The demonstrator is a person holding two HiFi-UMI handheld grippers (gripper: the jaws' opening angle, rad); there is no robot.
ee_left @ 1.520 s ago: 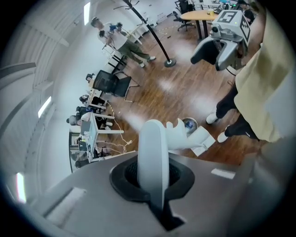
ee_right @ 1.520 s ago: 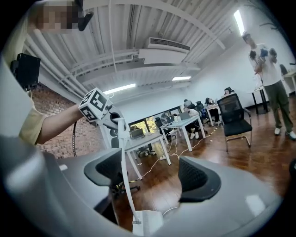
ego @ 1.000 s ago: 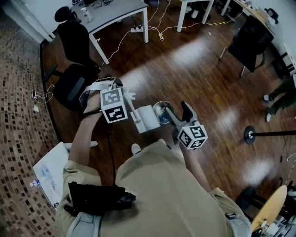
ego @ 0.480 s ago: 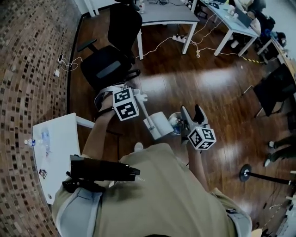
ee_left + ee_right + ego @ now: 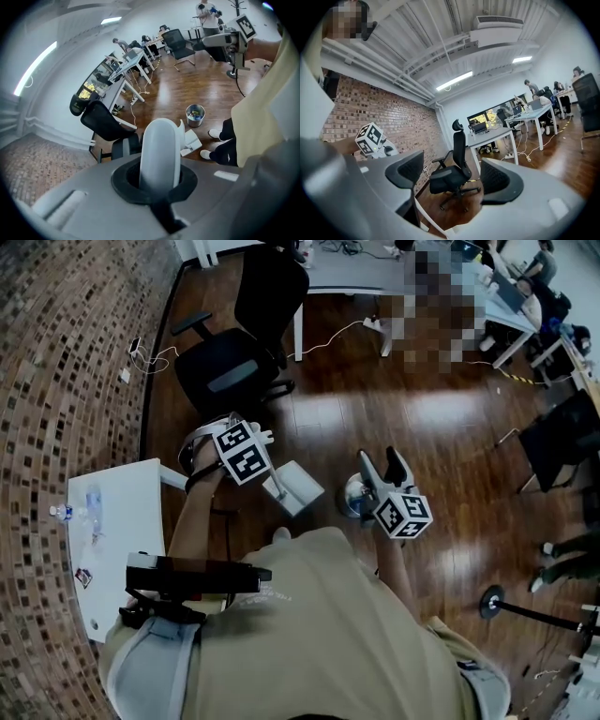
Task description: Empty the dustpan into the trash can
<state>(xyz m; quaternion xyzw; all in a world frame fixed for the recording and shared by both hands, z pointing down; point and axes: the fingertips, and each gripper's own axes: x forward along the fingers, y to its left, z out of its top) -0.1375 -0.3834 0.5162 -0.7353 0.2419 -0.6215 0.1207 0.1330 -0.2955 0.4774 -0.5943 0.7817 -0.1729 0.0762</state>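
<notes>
The left gripper (image 5: 158,177) was clamped round the white handle of the dustpan (image 5: 298,486), whose pan hung just beside the small metal trash can (image 5: 195,115), apart from its rim. The can held what looked like coloured scraps. The right gripper (image 5: 452,177) stood narrowly apart, nothing between its pads.
</notes>
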